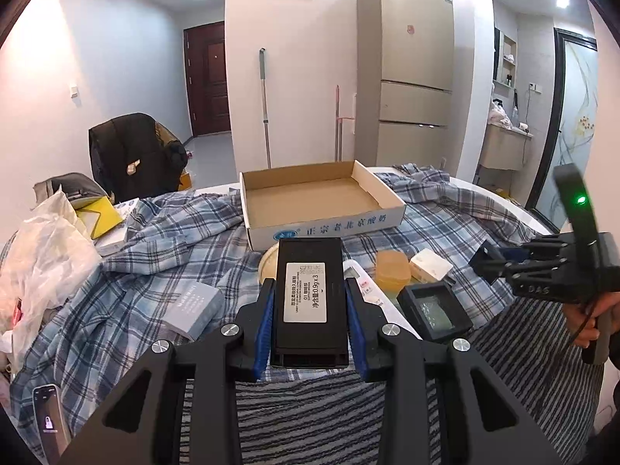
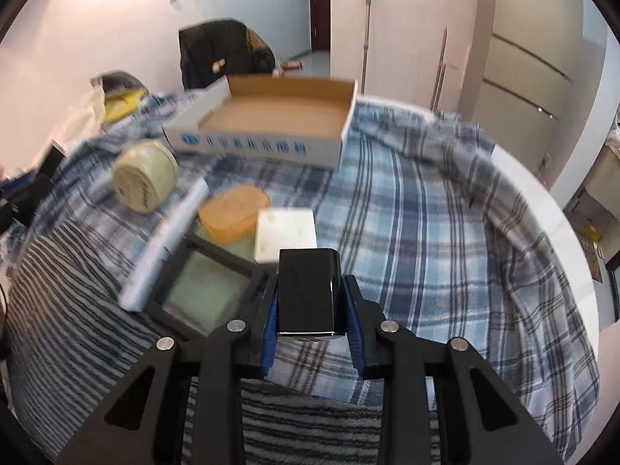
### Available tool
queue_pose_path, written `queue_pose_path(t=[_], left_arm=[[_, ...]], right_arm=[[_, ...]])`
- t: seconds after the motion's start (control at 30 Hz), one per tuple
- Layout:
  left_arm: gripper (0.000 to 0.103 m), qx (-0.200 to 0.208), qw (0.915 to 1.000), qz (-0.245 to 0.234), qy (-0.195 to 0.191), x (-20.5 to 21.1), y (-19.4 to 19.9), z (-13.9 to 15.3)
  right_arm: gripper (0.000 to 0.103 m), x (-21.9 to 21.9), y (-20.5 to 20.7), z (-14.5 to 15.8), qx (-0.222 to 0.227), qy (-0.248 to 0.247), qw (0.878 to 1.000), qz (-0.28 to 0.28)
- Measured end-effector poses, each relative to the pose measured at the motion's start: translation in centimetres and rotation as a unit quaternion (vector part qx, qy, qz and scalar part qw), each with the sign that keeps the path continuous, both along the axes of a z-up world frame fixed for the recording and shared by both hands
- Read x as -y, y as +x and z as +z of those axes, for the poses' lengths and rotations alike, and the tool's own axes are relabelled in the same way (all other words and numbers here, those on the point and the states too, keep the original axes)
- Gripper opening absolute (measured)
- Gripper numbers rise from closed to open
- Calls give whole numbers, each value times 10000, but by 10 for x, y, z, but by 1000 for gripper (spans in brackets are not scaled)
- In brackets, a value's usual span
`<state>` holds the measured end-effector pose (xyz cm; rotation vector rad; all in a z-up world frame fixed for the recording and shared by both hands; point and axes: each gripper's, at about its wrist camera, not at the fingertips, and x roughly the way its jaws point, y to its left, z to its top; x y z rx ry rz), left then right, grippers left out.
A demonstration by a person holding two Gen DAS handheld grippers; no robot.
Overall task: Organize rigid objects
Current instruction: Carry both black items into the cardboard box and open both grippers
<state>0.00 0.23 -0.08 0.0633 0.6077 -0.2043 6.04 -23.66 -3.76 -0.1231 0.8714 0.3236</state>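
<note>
Above the plaid-covered worktop (image 2: 426,209), the right gripper (image 2: 310,306) clamps a glossy black box (image 2: 308,290) and the left gripper (image 1: 310,310) a labelled black case (image 1: 308,294), either of which might slip from its narrow side-grip before reaching the cardboard tray (image 2: 271,116).

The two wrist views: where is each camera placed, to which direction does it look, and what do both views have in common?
Left wrist view: sits on the left claw, looks forward and down over the bed to the cardboard box; its fingers grip a black labelled case; the person's hand with the right claw shows at right.
Right wrist view: sits on the right claw, looks down at the plaid sheet; its fingers grip a glossy black block.
Shared: the cardboard box, orange container, white block.
</note>
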Motion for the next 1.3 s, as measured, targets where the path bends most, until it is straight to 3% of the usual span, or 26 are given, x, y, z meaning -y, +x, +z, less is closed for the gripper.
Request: queue_pose_path(t=[0.13, 0.23, 0.3, 0.43, 0.57, 0.67, 0.73, 0.83, 1.0, 1.2, 1.3], left_arm=[[36, 189, 9997, 132, -106, -2, 1, 21], [36, 349, 9990, 281, 24, 1, 7, 41], [36, 492, 9974, 502, -138, -2, 13, 58], [36, 720, 9963, 337, -337, 7, 24, 99], [36, 1129, 9931, 246, -186, 28, 37, 136], [36, 1213, 9902, 506, -469, 27, 59, 153], [36, 1276, 9880, 667, -561, 23, 76, 165], [36, 1339, 9842, 959, -642, 16, 105, 176], [36, 840, 9919, 760, -577, 14, 154, 153], [36, -35, 9978, 631, -190, 12, 210, 73], [36, -465, 9969, 635, -82, 11, 235, 41]], right_arm=[[29, -1, -1, 29, 357, 112, 9993, -46], [29, -3, 0, 55, 672, 265, 9973, -127], [29, -5, 3, 72, 882, 352, 9953, -170], [29, -16, 19, 126, 1364, 515, 9891, -218], [29, -24, 31, 173, 1835, 859, 9783, -430], [29, -23, 53, 188, 1572, 1245, 9758, -868], [29, -26, 70, 193, 1455, 1552, 9735, -843], [29, -34, 91, 201, 1583, 1460, 9717, -969], [29, -43, 133, 186, 1502, 1346, 9730, -1122], [29, -45, 167, 115, 825, 1218, 9826, -1132], [29, -44, 186, 80, 409, 1063, 9864, -1183]])
